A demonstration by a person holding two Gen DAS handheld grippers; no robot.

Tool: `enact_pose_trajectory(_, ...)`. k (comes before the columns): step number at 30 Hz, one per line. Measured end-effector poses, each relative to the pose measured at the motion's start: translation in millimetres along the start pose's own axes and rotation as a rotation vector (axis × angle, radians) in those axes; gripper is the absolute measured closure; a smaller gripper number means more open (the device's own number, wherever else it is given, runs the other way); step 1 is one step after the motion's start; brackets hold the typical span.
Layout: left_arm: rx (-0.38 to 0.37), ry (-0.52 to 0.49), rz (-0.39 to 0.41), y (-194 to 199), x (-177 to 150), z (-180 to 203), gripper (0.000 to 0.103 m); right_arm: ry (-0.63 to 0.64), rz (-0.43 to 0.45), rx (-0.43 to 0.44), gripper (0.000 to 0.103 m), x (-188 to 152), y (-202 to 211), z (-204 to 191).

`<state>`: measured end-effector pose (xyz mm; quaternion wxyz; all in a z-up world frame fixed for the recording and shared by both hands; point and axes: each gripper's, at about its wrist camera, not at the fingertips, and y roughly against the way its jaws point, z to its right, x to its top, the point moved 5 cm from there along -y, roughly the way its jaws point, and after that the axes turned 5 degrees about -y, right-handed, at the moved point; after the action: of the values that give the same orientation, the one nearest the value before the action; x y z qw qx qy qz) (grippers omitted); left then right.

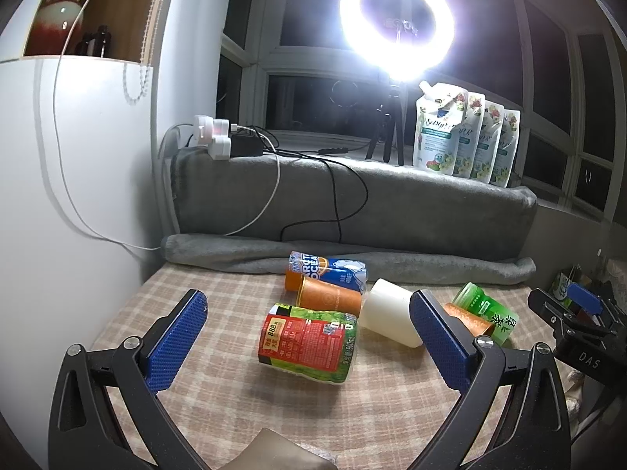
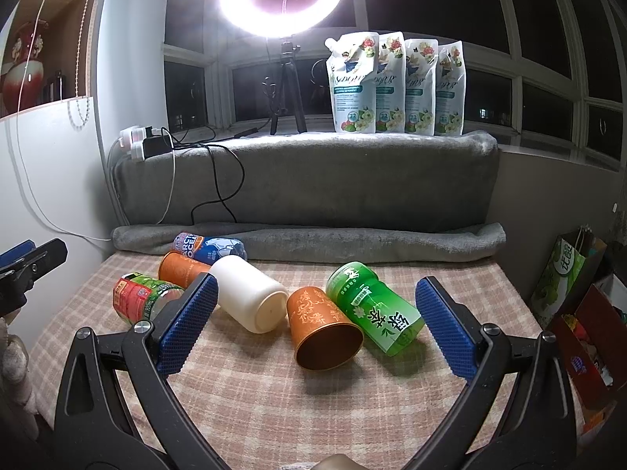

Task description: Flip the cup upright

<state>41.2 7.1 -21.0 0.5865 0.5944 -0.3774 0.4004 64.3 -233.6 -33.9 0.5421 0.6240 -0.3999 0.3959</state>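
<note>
Several cups and bottles lie on their sides on a checked cloth (image 2: 254,391). An orange patterned cup (image 2: 319,329) lies with its open mouth towards me, between the fingers of my open, empty right gripper (image 2: 313,307). A white cup (image 2: 250,293) lies left of it; it also shows in the left wrist view (image 1: 388,313). A second orange cup (image 1: 327,297) lies further back. My left gripper (image 1: 307,315) is open and empty, hovering short of a red-labelled bottle (image 1: 309,342).
A green tea bottle (image 2: 372,313) lies right of the orange cup. A blue can (image 1: 337,270) lies at the back by a rolled grey blanket (image 2: 313,239). Detergent pouches (image 2: 395,86), a ring light tripod (image 2: 286,90) and a power strip (image 1: 223,137) stand on the ledge. Bags (image 2: 568,274) stand right.
</note>
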Motion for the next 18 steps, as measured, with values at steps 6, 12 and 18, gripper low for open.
enact_pose_trajectory(6, 0.001, -0.002, -0.002, -0.5, 0.0, 0.7, 0.001, -0.001, 0.001, 0.0, 0.0, 0.0, 0.4, -1.2)
enact_pose_trajectory(12, 0.001, -0.002, -0.001, -0.3, -0.4, 0.9, 0.001, 0.002, 0.0, 0.0, 0.0, -0.4, -0.1, -2.1)
enact_pose_trajectory(18, 0.003, -0.002, -0.004, -1.2, -1.6, 2.2, 0.001, 0.021, -0.014, 0.017, 0.0, 0.0, -5.7, -7.2)
